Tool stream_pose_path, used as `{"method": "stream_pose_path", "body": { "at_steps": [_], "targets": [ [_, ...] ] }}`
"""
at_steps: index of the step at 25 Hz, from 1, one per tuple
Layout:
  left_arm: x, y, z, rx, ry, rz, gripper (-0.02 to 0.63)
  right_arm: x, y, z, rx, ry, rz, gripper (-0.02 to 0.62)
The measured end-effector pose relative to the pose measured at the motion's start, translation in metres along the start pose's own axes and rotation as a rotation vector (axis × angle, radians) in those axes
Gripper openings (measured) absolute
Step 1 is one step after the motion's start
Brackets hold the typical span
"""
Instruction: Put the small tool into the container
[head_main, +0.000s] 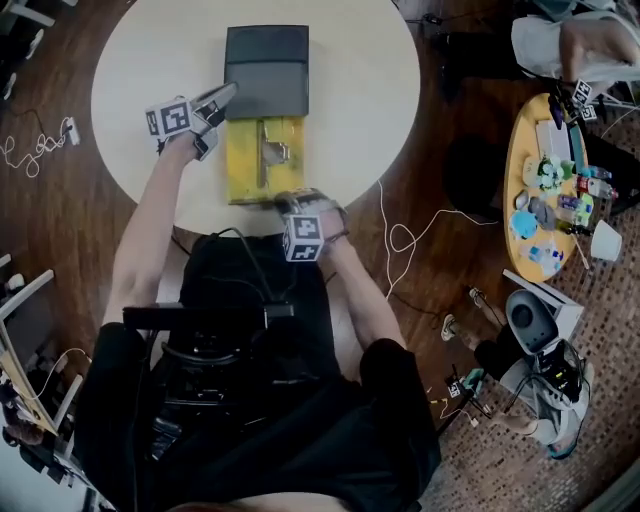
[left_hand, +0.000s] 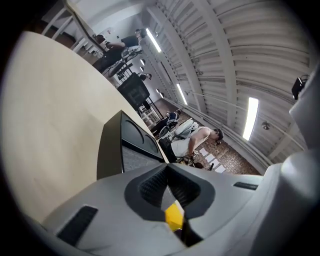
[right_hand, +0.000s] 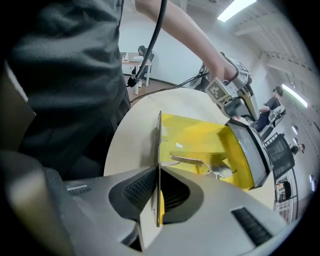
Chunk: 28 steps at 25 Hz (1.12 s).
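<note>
Head view: the small tool (head_main: 272, 152) lies inside the yellow container (head_main: 240, 175) on the counter (head_main: 370, 90), so I judge the main step done. Its dark lid (head_main: 266, 70) is thrown open; closing it may remain. My left gripper (head_main: 222, 98) sits at the container's far left corner, and my right gripper (head_main: 290, 203) at its near wall.

Left gripper view: the fingers (left_hand: 150, 187) are clamped on a yellow edge of the container.

Right gripper view: the fingers (right_hand: 137, 192) pinch the thin near wall. The tool is the only item inside.

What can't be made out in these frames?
- Head view: right gripper jaw stance, dark and blurred.
- Left gripper view: yellow box-shaped container, only a sliver; the body of the left gripper hides the rest.
- Small silver metal tool: type unclear, tiny in head view, foreshortened in right gripper view.
</note>
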<state>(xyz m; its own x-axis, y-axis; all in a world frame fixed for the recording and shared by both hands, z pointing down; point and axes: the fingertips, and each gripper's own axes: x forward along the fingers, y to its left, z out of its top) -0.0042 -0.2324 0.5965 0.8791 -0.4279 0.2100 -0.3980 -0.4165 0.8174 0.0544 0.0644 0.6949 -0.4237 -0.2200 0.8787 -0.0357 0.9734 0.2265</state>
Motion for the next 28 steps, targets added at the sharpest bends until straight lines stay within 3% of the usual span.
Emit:
{"method": "stream_pose_path", "body": {
  "at_steps": [4, 6, 10, 21, 28],
  "targets": [
    [0.001, 0.005, 0.005, -0.101, -0.025, -0.037, -0.005, -0.002, -0.002, -0.001, 0.006, 0.016, -0.020, 0.029],
    [0.000, 0.011, 0.005, -0.119, -0.023, -0.010, -0.005, -0.003, -0.006, -0.006, 0.018, 0.028, -0.035, 0.031],
    [0.002, 0.025, -0.012, -0.088, 0.010, 0.066, 0.002, -0.001, -0.013, -0.015, 0.021, 0.038, -0.041, 0.031],
    [0.001, -0.008, -0.009, -0.016, -0.009, -0.045, 0.002, 0.000, -0.029, -0.016, 0.033, 0.031, -0.042, 0.034],
    [0.001, 0.001, -0.013, -0.002, 0.010, 0.013, 0.002, 0.004, -0.050, -0.016, 0.015, 0.034, -0.062, 0.035]
  ]
}}
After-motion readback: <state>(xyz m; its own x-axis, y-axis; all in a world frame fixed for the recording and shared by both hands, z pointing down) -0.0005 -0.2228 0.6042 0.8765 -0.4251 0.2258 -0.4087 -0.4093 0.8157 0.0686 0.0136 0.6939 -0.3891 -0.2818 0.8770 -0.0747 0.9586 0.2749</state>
